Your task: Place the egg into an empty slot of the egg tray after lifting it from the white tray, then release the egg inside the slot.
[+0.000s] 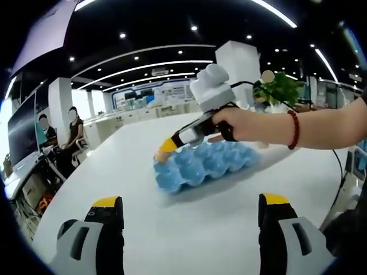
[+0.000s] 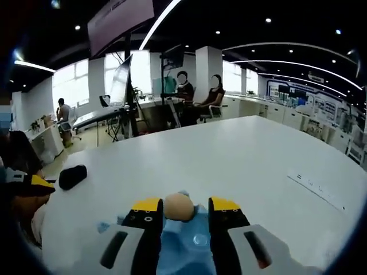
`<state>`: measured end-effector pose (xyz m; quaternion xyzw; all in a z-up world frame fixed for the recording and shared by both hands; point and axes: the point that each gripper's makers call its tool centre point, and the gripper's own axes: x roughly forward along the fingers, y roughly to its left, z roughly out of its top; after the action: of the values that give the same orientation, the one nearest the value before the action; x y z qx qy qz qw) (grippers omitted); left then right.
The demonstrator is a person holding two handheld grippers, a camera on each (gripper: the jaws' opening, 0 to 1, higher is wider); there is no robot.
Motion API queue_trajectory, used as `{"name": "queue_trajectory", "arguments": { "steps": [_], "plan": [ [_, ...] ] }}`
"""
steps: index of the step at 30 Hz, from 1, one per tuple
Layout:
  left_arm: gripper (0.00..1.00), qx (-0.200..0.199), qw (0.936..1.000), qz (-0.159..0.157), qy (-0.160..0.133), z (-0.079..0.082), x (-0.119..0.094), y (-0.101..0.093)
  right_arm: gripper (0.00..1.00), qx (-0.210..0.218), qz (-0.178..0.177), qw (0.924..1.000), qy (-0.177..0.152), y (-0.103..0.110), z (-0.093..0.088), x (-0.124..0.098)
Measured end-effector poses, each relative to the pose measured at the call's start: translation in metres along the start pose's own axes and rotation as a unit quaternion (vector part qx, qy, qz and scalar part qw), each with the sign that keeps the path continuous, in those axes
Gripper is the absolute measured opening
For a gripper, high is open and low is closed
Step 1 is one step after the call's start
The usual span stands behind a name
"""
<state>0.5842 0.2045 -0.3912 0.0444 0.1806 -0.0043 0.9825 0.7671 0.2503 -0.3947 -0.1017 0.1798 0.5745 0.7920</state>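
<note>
From the left gripper view, the left claw point(image 1: 190, 213) hangs spread wide over the bare white tabletop point(image 1: 218, 229), its two yellow-tipped jaws well apart with nothing between them. Further out on the tabletop lies the blue egg tray point(image 1: 206, 165), and a person's hand point(image 1: 243, 123), a red bracelet point(image 1: 294, 129) at the wrist, holds the right claw point(image 1: 163, 150) down at the tray's near-left corner; something pale shows at its yellow tips, too small from here to name with any confidence. In the right gripper view, it's plainer: the right claw point(image 2: 180, 207) is pinching the egg point(image 2: 179, 207) between its yellow tips, directly above the blue cups of the egg tray point(image 2: 189, 243). A black object point(image 2: 72, 176) sits off to the left on the tabletop point(image 2: 241, 160). I would judge the lift done and the placing step in hand, with the egg carried over to the tray and hovering at or just over a slot. Whether it already rests in the cup I cannot tell. The next move, I'd say, calls for settling the egg down squarely into an empty cup and then easing the jaws apart gently, so the egg stays seated rather than rolling or being knocked.
</note>
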Motion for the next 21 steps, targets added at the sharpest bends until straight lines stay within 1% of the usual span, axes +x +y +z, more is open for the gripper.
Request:
{"name": "queue_trajectory", "arguments": {
  "steps": [2, 4, 10, 17, 21],
  "plan": [
    [1.0, 0.001, 1.0, 0.0, 0.001, 0.0, 0.0, 0.0, 0.33, 0.011, 0.003, 0.9999, -0.001, -0.002, 0.002, -0.001],
    [1.0, 0.002, 1.0, 0.001, 0.001, 0.0, 0.0, 0.0, 0.33, 0.015, 0.005, 0.9999, 0.002, -0.003, -0.001, -0.004],
    [1.0, 0.003, 1.0, 0.0, 0.001, 0.0, 0.002, -0.002, 0.33, 0.009, -0.006, 0.9999, 0.0, -0.014, -0.002, -0.012],
    [1.0, 0.005, 1.0, -0.004, 0.001, 0.001, 0.004, -0.006, 0.33, 0.004, -0.022, 0.9997, -0.003, -0.026, -0.006, -0.033],
    [1.0, 0.004, 1.0, -0.007, -0.002, 0.002, 0.006, -0.01, 0.33, 0.008, -0.03, 0.9995, -0.004, -0.033, -0.009, -0.041]
  ]
}}
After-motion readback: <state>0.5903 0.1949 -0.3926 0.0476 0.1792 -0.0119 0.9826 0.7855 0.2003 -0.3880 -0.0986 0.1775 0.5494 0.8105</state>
